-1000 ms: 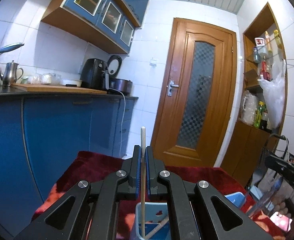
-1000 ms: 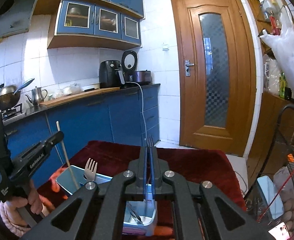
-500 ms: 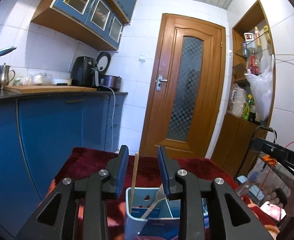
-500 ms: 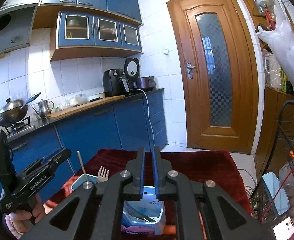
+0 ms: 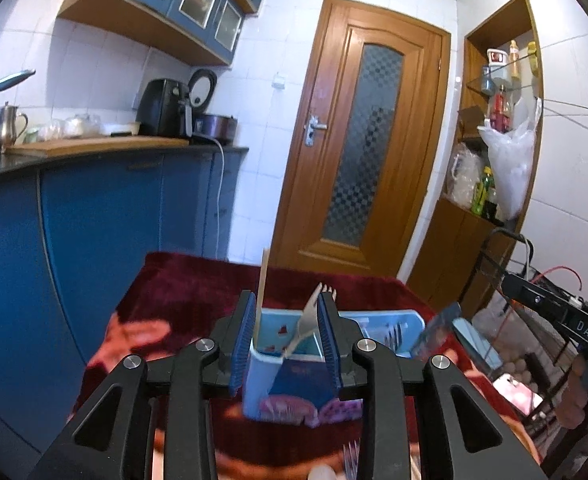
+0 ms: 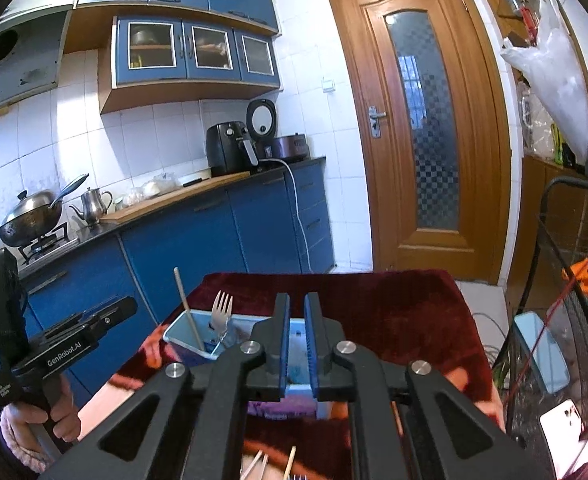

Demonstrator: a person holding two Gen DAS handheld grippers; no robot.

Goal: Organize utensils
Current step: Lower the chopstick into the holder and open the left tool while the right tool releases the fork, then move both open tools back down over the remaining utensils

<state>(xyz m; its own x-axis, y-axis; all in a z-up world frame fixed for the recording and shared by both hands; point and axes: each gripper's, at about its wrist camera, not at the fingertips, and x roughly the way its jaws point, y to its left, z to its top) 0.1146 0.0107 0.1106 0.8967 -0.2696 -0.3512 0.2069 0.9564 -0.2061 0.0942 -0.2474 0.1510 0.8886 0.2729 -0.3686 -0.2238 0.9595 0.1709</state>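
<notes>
A light blue utensil holder (image 5: pixel 278 376) stands on the dark red tablecloth (image 5: pixel 182 292). A wooden chopstick (image 5: pixel 263 280) and a fork (image 5: pixel 314 312) stand upright in it; they also show in the right wrist view, chopstick (image 6: pixel 186 308) and fork (image 6: pixel 221 312). My left gripper (image 5: pixel 287 320) is open and empty, its jaws on either side of the holder. My right gripper (image 6: pixel 296 320) is open by a narrow gap and empty, just above the holder (image 6: pixel 190 340). Loose chopsticks (image 6: pixel 290 462) and fork tines (image 5: pixel 350 460) lie at the near table edge.
Blue kitchen cabinets (image 6: pixel 222 240) with a counter run along the left. A wooden door (image 6: pixel 426 128) is ahead. A wire cart (image 6: pixel 566 300) and a phone (image 6: pixel 566 428) are at the right. The left gripper's body (image 6: pixel 66 348) shows at the left of the right wrist view.
My left gripper opened, released the chopstick into the holder and drew back. My right gripper opened, let the fork go and rose.
</notes>
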